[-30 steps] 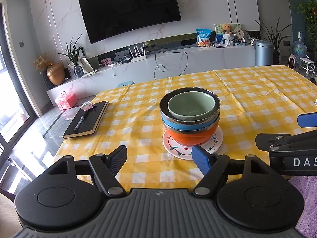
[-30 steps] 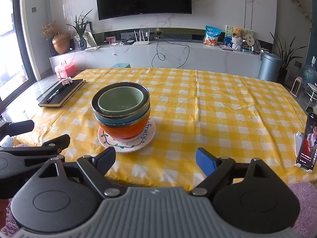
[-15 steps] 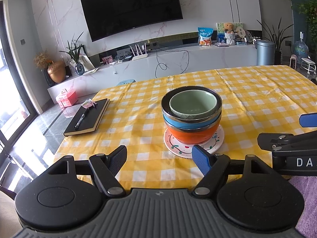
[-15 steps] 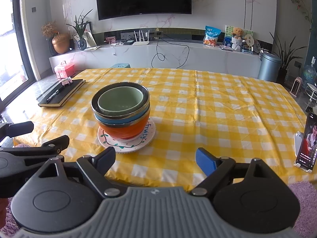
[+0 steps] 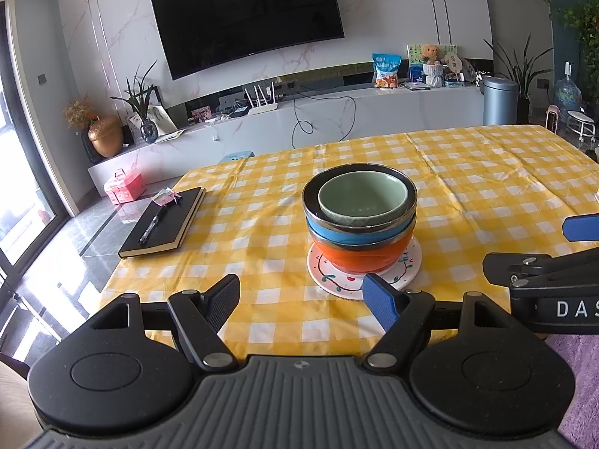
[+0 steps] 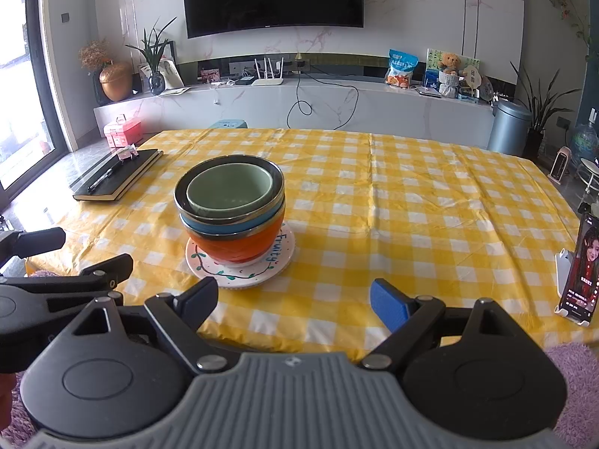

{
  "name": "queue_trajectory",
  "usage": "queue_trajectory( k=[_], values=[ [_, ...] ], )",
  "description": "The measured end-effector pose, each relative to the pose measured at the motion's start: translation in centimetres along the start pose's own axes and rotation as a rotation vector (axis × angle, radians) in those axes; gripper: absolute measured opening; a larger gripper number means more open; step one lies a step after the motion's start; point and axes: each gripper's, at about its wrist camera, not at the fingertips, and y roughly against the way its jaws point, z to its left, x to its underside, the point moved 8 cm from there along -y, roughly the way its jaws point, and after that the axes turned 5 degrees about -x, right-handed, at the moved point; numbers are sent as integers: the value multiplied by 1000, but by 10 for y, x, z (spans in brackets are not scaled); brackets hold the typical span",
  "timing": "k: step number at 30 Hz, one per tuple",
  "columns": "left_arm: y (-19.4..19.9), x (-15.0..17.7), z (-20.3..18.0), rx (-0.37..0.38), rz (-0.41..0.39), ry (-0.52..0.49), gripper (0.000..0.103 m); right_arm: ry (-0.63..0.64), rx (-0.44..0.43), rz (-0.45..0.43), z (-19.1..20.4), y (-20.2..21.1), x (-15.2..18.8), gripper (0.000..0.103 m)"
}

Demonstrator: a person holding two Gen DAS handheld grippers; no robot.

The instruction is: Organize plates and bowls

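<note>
A stack of three bowls sits on a small painted plate (image 5: 365, 275) near the front edge of the table (image 5: 486, 172), which wears a yellow-and-white checked cloth. The orange bowl (image 5: 359, 258) is at the bottom, touching the plate; the blue bowl (image 5: 355, 232) nests in it, and the green bowl (image 5: 363, 198) sits inside the blue bowl's dark metal rim, leaning slightly toward one side.

The left tool (image 5: 301, 295) is held at the table's front edge, its jaws spread wide with nothing between them; the plate lies just beyond its blue fingertip. The right tool (image 6: 294, 297) is beside it, also wide open and empty, with the stack ahead and to its left. Each tool shows at the edge of the other's view.

A black notebook (image 5: 163, 222) with a pen (image 5: 149, 228) on it lies at the table's left side, well apart from the bowls. A phone (image 6: 580, 269) stands propped at the right edge.
</note>
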Motion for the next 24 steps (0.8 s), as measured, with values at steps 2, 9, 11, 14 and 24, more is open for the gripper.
queue_trajectory(
  k=[2, 9, 11, 14, 24],
  values=[
    [0, 0, 0, -2, 0, -1, 88, 0, 0, 0, 0, 0, 0, 87],
    [1, 0, 0, -6, -2, -4, 88, -2, -4, 0, 0, 0, 0, 87],
    [1, -1, 1, -5, -4, -6, 88, -2, -8, 0, 1, 0, 0, 87],
    [2, -2, 1, -6, -7, -9, 88, -1, -8, 0, 2, 0, 1, 87],
    [4, -4, 2, -6, -22, -11, 88, -1, -10, -1, 2, 1, 1, 88]
  ],
)
